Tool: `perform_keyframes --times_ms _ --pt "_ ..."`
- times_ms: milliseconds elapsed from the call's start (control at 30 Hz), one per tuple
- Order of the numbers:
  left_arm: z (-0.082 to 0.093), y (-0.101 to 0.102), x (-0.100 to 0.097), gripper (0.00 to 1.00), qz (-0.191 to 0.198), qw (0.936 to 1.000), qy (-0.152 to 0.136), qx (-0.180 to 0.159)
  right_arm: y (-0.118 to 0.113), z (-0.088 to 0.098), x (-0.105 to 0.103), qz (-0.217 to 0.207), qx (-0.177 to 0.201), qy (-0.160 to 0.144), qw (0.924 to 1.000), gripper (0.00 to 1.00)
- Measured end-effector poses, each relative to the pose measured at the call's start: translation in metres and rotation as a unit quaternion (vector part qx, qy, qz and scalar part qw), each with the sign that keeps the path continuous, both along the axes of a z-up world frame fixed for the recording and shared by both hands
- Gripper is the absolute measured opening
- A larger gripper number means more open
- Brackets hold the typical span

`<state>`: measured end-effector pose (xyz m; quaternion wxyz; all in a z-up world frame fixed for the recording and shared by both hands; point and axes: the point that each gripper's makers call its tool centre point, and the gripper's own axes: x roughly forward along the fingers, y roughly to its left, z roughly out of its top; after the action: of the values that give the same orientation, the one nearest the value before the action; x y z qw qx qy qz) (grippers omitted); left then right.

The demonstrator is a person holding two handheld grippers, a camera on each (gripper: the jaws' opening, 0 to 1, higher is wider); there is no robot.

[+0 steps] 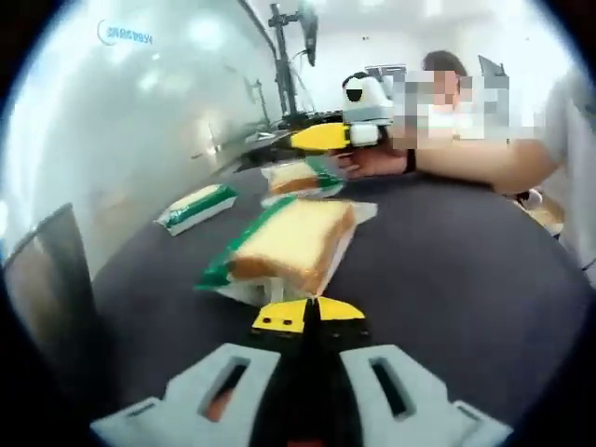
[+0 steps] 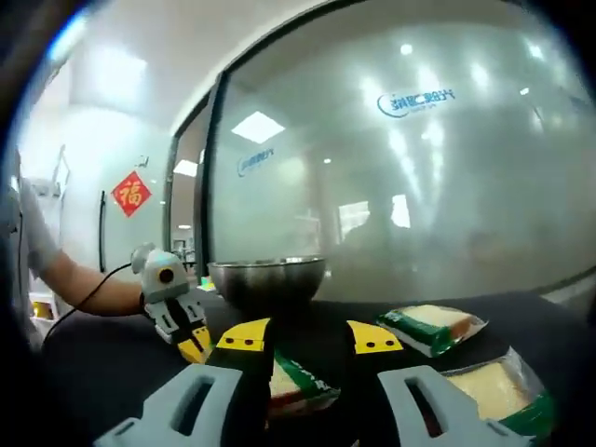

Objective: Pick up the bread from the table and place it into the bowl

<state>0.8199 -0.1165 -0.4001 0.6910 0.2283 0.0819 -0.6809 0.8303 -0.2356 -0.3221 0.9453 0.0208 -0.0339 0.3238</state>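
In the left gripper view, the left tool point(image 1: 310, 315) had its yellow tips pressed together, with nothing between them. It sat low over the dark tabletop point(image 1: 447, 270). Just past the tips lay a big bread pack point(image 1: 291, 244) in clear wrap with a green edge. A second bread pack point(image 1: 197, 207) lay off to the left, and a third bread pack point(image 1: 300, 177) lay farther back. The right tool point(image 1: 328, 138) was at that third pack, held by a person's hand point(image 1: 377, 160).

In the right gripper view, the right tool point(image 2: 309, 338) was spread wide, with the third bread pack point(image 2: 296, 384) between its jaws. I could not tell if they touched it. A metal bowl point(image 2: 268, 279) stood behind on the tabletop. The left tool point(image 2: 191, 340) was at the left
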Motion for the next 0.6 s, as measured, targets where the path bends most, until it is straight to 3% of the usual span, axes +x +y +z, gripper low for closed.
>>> perform_keyframes --times_ms 100,233,300,400,467,600 --pt "0.002 0.018 -0.028 0.00 -0.007 1.0000 -0.006 -0.002 0.030 -0.005 -0.034 0.114 -0.005 0.019 0.9933 0.27" --pt "-0.001 0.039 -0.062 0.00 -0.032 0.9993 -0.018 0.001 0.052 0.003 -0.065 0.183 0.007 0.005 0.9830 0.28" --pt "0.000 0.048 -0.074 0.00 -0.043 0.9989 -0.018 -0.002 0.056 -0.003 -0.070 0.196 0.000 0.013 0.9804 0.31" --pt "0.000 0.059 -0.106 0.00 -0.055 0.9976 0.033 -0.026 0.064 -0.013 -0.073 0.213 0.011 0.053 0.9756 0.36" --pt "-0.002 0.069 -0.110 0.00 -0.057 0.9978 0.021 -0.027 0.071 -0.023 -0.080 0.233 -0.013 0.071 0.9697 0.37" --pt "0.001 0.084 -0.114 0.00 -0.054 0.9984 0.004 -0.017 0.079 -0.038 -0.084 0.236 -0.052 0.074 0.9675 0.45"
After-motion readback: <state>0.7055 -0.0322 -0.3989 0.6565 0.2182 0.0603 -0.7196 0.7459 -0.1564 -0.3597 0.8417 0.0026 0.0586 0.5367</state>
